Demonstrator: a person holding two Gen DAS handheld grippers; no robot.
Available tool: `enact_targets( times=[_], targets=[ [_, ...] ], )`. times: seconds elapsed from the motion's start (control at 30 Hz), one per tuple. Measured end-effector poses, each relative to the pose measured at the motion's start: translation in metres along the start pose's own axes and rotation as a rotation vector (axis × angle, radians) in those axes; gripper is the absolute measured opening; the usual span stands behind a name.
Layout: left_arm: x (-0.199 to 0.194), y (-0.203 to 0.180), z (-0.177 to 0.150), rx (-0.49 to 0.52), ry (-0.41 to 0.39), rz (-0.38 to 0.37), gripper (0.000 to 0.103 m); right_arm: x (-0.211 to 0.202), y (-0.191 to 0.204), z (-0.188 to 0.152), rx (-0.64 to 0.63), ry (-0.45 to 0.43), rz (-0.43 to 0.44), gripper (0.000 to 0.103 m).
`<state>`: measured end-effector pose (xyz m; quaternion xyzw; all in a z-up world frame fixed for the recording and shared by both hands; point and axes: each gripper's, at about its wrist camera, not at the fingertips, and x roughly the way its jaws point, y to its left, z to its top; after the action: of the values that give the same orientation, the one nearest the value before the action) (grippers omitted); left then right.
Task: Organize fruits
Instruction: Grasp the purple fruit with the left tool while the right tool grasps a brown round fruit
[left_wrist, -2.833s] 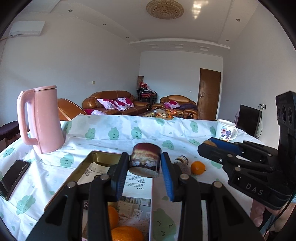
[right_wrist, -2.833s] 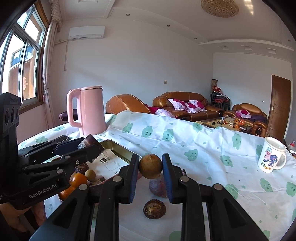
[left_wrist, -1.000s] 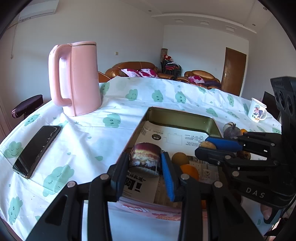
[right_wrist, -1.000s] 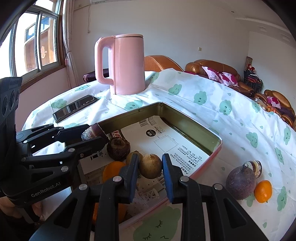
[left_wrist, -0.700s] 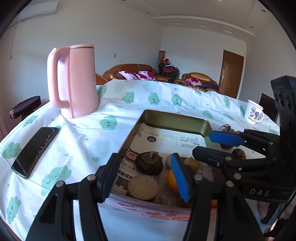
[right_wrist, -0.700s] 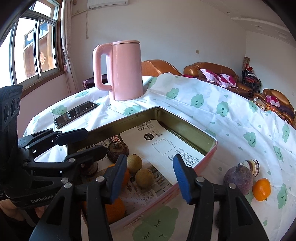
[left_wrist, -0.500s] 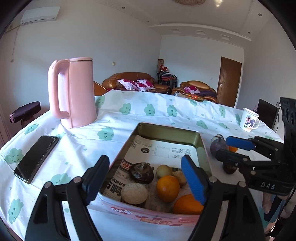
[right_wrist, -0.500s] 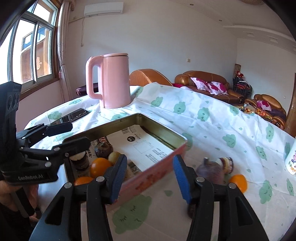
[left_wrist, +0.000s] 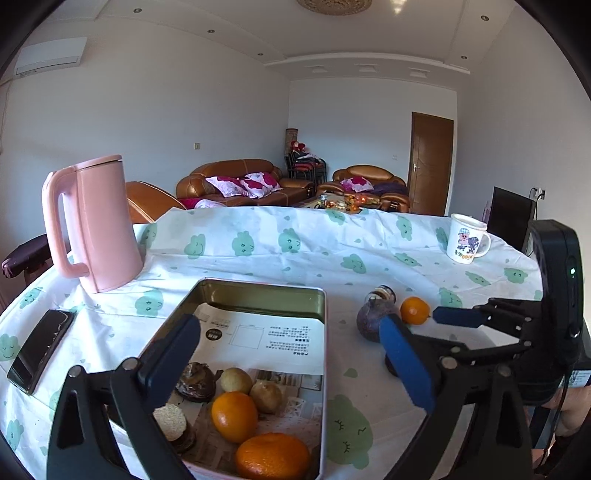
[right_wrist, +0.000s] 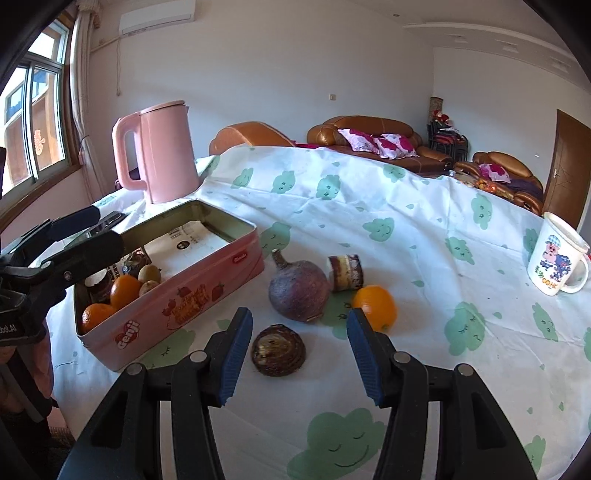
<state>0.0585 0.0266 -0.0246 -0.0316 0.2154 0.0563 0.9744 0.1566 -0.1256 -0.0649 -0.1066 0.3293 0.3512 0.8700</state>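
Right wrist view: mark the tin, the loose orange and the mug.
tin (right_wrist: 192, 299), right wrist view, on its pink side wall
orange (right_wrist: 375, 306), right wrist view, middle of the fruit on the cloth
mug (right_wrist: 556, 264), right wrist view, on its printed side

"Genji" is printed in white on the pink tin (right_wrist: 177, 306) side wall. The printed sheet (left_wrist: 262, 338) lining the tin and the mug (right_wrist: 556, 264) lettering cannot be read.
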Motion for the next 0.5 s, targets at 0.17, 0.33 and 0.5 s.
enact_targets(
  times=[0.17, 0.33, 0.5],
  targets=[
    [0.005, -0.004, 0.005, -0.007, -0.001, -0.019, 0.1, 0.037, -0.003, 0.001, 0.034, 0.148, 0.049, 0.053],
    [0.015, -0.012, 0.01, -0.009, 0.016, -0.056, 0.1, 0.033, -0.007, -0.003, 0.031, 0.15, 0.03, 0.04],
    [0.033, -0.039, 0.014, 0.048, 0.049, -0.071, 0.095, 0.008, -0.035, -0.001, 0.082, 0.034, -0.11, 0.04]
  ],
)
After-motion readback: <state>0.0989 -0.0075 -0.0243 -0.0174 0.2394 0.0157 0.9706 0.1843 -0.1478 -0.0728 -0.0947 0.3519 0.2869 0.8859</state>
